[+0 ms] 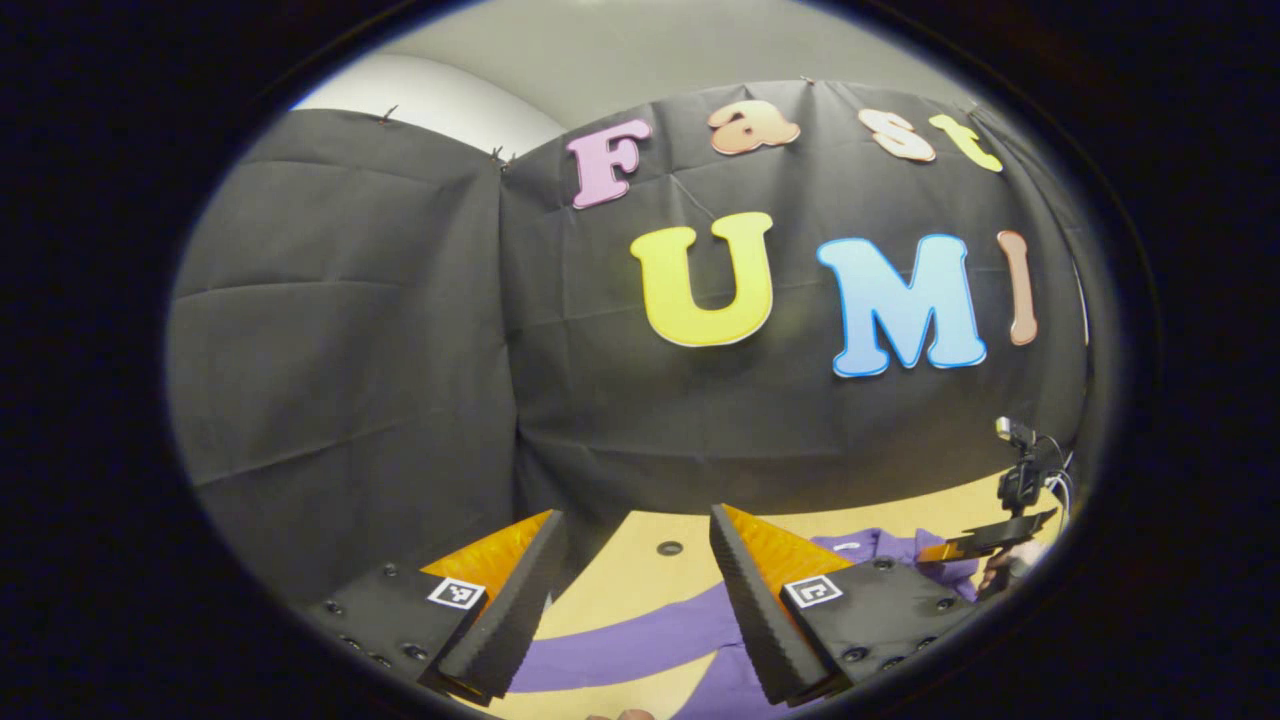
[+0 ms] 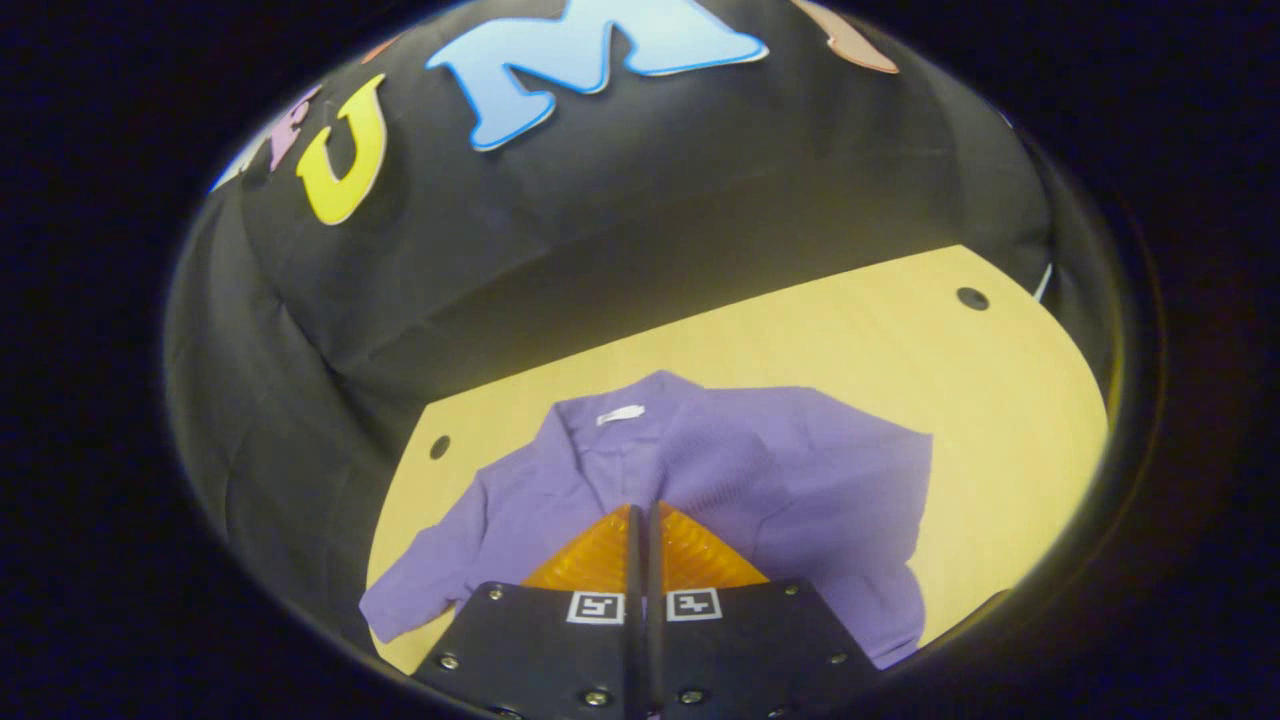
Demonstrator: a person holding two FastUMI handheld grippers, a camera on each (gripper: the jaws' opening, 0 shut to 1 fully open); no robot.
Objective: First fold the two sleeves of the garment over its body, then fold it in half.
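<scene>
A purple garment (image 2: 720, 450) lies flat on the pale wooden table (image 2: 900, 330), collar and white tag (image 2: 620, 414) toward the wall. One sleeve (image 2: 420, 590) stretches out to the lower left in the right gripper view. My right gripper (image 2: 645, 512) hovers over the garment's middle with its fingers pressed together; no cloth shows between them. In the left gripper view, my left gripper (image 1: 635, 517) stands open above that outstretched sleeve (image 1: 620, 650), with nothing between its fingers. The right gripper (image 1: 985, 545) shows farther off at the right, over the garment's body (image 1: 880, 548).
Black cloth walls close off the table's far side and left side. Small round holes (image 2: 971, 298) (image 2: 439, 446) mark the tabletop. Bare wood lies to the right of the garment. Dark camera gear with cables (image 1: 1020, 470) stands above the far gripper.
</scene>
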